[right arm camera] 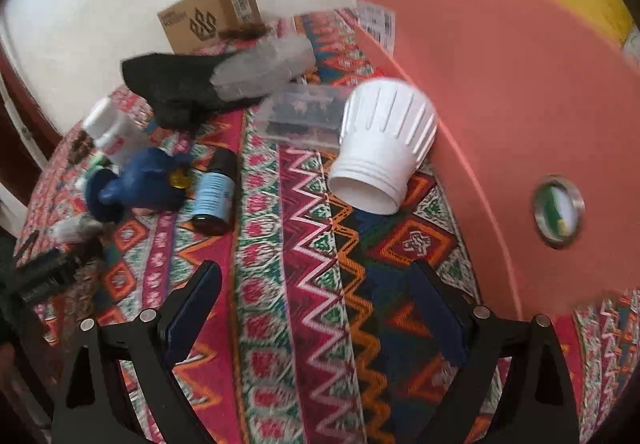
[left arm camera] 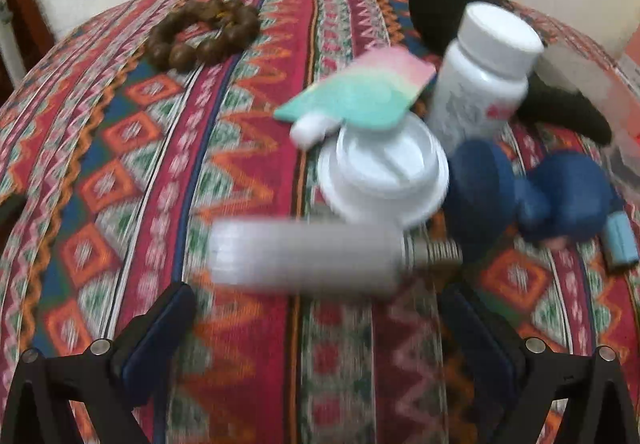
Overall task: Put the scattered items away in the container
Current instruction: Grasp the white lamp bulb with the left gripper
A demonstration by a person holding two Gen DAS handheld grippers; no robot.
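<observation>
Scattered items lie on a patterned cloth. In the left wrist view a blurred grey tube (left arm camera: 304, 260) lies crosswise just ahead of my left gripper (left arm camera: 316, 308), which is open and holds nothing. Behind the tube are a white lid (left arm camera: 384, 175), a teal-pink card (left arm camera: 360, 87), a white pill bottle (left arm camera: 484, 71) and a blue figure (left arm camera: 560, 199). My right gripper (right arm camera: 316, 280) is open over bare cloth. A white ribbed cap (right arm camera: 384, 147) lies on its side ahead of it, against the pink container (right arm camera: 500, 103).
A brown bead bracelet (left arm camera: 204, 31) lies far left. A black cloth (right arm camera: 176, 83), a clear case (right arm camera: 304, 115) and a blue-labelled dark bottle (right arm camera: 212, 195) sit mid-table. A cardboard box (right arm camera: 212, 15) stands by the wall. The container wall has a metal grommet (right arm camera: 558, 209).
</observation>
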